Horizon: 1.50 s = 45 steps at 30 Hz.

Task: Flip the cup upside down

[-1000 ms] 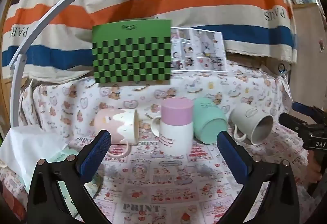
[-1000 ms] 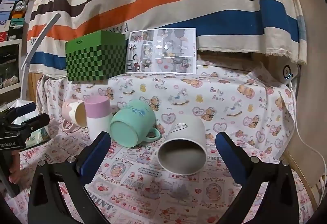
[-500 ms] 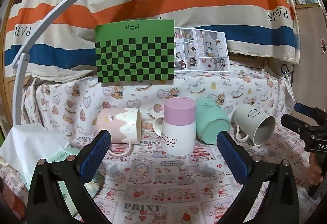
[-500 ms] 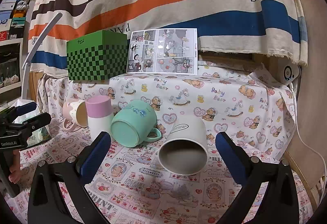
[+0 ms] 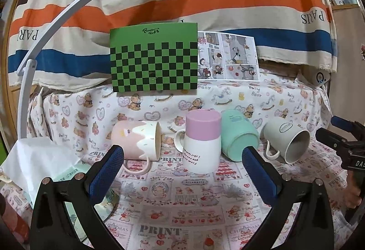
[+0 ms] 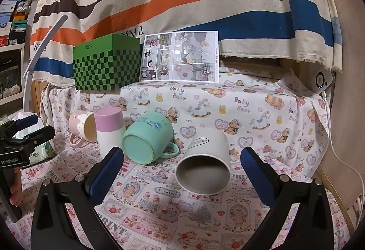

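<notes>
Four mugs sit in a row on the printed cloth. A pink and white mug (image 5: 136,139) lies on its side at the left. A pink-topped white mug (image 5: 202,141) stands upside down in the middle. A teal mug (image 5: 238,134) lies on its side, base toward the right wrist view (image 6: 146,139). A grey-white mug (image 5: 288,141) lies on its side at the right, mouth toward the right wrist view (image 6: 205,170). My left gripper (image 5: 181,162) is open and empty, short of the pink-topped mug. My right gripper (image 6: 180,166) is open and empty, just short of the grey-white mug.
A green checkered box (image 5: 154,60) and a comic sheet (image 5: 228,57) stand on a raised ledge behind the mugs. A white lamp arm (image 5: 45,44) curves up at the left. A tissue pack (image 5: 43,163) lies at the left. A white device (image 6: 321,81) sits at the far right.
Both grippers have pulled back and risen slightly, so the mugs sit a little lower and farther in view. The mugs have not moved.
</notes>
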Available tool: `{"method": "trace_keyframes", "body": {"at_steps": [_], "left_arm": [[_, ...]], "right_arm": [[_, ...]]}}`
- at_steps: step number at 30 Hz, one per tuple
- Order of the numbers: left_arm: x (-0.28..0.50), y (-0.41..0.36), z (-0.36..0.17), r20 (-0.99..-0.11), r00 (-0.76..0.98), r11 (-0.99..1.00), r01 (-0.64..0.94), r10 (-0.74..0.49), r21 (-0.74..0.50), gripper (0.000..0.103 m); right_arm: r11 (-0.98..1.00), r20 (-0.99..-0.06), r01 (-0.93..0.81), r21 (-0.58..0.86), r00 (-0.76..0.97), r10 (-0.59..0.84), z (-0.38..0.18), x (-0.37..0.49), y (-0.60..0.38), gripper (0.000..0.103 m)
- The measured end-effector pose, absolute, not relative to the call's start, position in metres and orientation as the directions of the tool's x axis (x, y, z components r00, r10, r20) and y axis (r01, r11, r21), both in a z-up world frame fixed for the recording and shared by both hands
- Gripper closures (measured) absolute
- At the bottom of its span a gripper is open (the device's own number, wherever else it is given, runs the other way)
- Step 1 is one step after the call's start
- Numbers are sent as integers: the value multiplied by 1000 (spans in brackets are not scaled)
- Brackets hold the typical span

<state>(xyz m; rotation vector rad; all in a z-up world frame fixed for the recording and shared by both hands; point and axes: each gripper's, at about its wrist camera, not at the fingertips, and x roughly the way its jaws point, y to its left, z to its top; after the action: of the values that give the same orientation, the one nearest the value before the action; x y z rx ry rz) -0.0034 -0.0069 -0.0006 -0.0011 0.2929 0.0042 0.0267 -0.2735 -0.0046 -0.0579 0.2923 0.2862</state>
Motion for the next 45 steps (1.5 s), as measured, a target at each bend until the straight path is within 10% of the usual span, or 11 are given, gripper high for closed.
{"method": "trace_keyframes", "body": {"at_steps": [45], "left_arm": [[0,-1,-2,-292,955,999,-49,45,-7,0]], "right_arm": [[949,-297,-315,-28,909,293,-5,26,-269,0]]}}
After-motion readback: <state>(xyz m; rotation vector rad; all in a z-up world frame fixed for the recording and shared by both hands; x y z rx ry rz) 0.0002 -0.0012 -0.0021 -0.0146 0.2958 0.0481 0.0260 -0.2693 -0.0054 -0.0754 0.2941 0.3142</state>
